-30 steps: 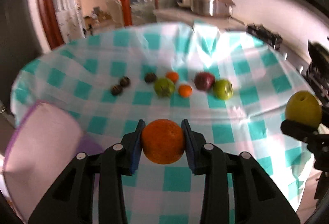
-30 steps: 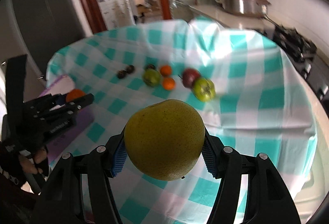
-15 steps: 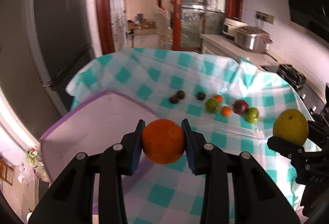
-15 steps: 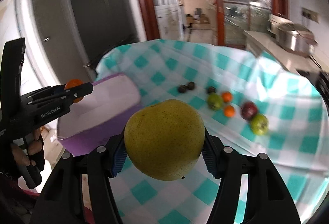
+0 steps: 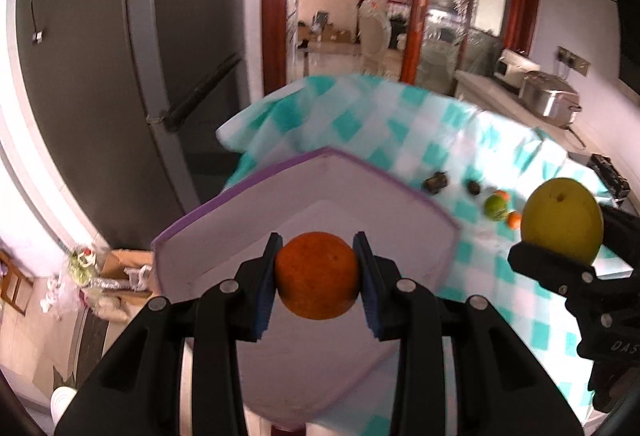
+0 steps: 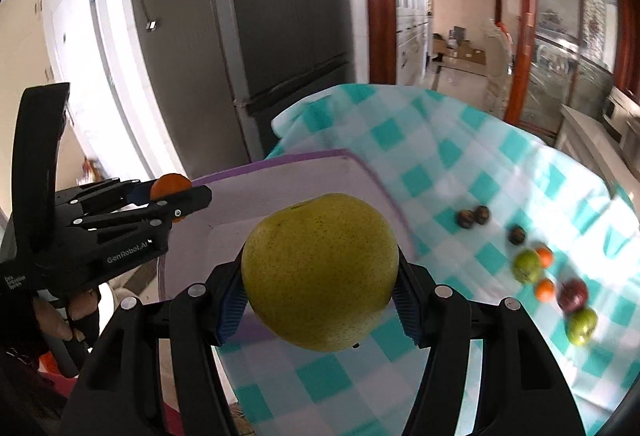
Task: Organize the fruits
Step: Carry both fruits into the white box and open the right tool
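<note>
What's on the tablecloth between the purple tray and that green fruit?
Two small dark fruits lie between the purple tray and the green fruit, clearest in the right wrist view.

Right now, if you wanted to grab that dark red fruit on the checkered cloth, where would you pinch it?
Probably across its round middle, coming from above. The dark red fruit lies low on the cloth, with a green fruit close on one side and a small orange one on the other, so the fingers should go down on its two free sides.
</note>
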`<state>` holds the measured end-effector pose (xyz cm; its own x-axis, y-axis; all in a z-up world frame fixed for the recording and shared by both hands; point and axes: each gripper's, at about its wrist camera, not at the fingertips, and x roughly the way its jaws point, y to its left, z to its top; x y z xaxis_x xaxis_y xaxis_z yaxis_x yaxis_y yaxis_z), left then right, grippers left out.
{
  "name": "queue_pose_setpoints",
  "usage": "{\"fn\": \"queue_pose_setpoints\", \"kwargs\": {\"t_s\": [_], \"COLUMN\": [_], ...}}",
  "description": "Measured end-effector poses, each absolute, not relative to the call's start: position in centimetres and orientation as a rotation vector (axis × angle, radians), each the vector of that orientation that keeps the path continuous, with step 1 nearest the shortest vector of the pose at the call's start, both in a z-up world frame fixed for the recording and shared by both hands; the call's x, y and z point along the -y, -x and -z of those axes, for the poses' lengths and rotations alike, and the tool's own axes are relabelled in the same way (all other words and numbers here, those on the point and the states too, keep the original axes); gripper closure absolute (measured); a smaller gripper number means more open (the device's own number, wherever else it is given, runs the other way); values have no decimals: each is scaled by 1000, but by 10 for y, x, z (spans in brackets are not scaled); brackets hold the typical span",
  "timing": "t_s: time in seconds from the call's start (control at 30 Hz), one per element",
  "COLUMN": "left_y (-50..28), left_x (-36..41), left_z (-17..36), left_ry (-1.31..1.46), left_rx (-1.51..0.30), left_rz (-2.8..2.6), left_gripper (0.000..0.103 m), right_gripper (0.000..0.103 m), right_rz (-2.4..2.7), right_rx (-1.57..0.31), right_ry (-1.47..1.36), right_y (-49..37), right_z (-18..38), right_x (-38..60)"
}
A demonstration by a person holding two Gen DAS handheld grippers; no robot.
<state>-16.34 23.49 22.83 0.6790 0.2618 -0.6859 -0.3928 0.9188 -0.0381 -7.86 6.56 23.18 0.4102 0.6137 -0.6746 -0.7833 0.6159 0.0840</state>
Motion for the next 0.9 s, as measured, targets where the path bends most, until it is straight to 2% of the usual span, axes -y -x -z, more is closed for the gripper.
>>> {"fn": "queue_pose_setpoints", "kwargs": {"t_s": [0.27, 0.43, 0.63, 0.9], "left_y": [145, 118, 80, 40], "left_x": [-328, -353, -337, -326], "left_z": [-187, -162, -141, -75], "left_ry": [166, 112, 3, -42], "left_rx": [-893, -972, -1036, -1346], "left_rz": [-318, -243, -100, 6], "left_gripper": [66, 66, 66, 66], "right_gripper": [43, 43, 43, 43], "right_rz": [-872, -773, -613, -513], "right_rx": [-887, -1022, -1208, -1360], "right_ry": [318, 379, 462, 573], "right_y": [62, 39, 13, -6], "right_z": [-184, -142, -90, -46], "right_x": [-169, -204, -215, -222]}}
